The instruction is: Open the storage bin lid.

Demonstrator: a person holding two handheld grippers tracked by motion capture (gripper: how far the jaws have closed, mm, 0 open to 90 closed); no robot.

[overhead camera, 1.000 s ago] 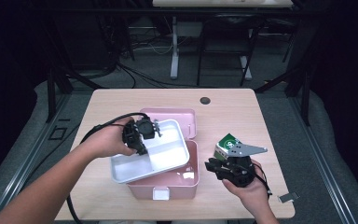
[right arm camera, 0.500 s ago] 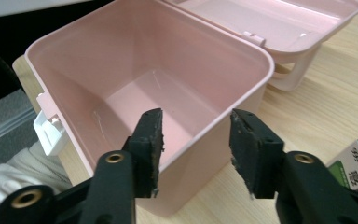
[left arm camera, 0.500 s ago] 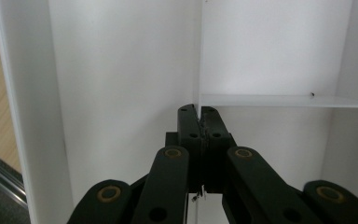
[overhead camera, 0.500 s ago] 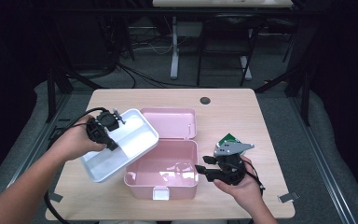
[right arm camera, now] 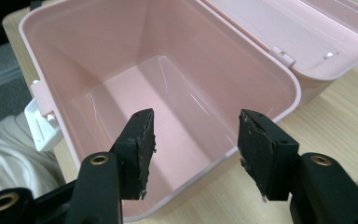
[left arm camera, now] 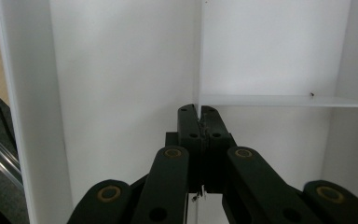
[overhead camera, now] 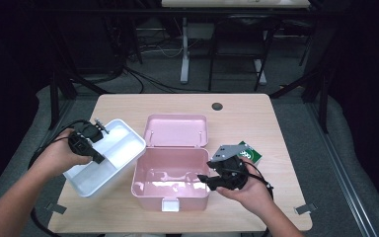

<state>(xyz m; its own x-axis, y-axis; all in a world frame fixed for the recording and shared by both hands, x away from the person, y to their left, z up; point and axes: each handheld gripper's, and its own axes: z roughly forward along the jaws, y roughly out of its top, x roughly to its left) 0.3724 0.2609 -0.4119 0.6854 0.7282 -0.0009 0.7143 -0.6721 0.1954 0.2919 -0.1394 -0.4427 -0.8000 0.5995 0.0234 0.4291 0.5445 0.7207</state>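
Note:
A pink box (overhead camera: 170, 175) stands open mid-table, its lid (overhead camera: 176, 130) laid back flat; the inside (right arm camera: 168, 102) is bare. A white divided tray (overhead camera: 106, 155) is held tilted to the left of the box, over the table's left part. My left gripper (overhead camera: 98, 133) is shut on the tray's thin divider wall (left arm camera: 199, 70), jaws pinched together. My right gripper (overhead camera: 202, 178) is open at the box's right rim (right arm camera: 242, 70), nothing between its pads (right arm camera: 144, 140).
A green packet (overhead camera: 249, 153) lies on the table behind the right hand. A black round hole cover (overhead camera: 217, 106) sits near the far edge. The box's white latch (overhead camera: 169, 203) faces the front edge. Bare wood lies right of the box.
The left gripper has lifted the white tray out of the pink box and carried it left. The right gripper has shifted slightly toward the box's right rim.

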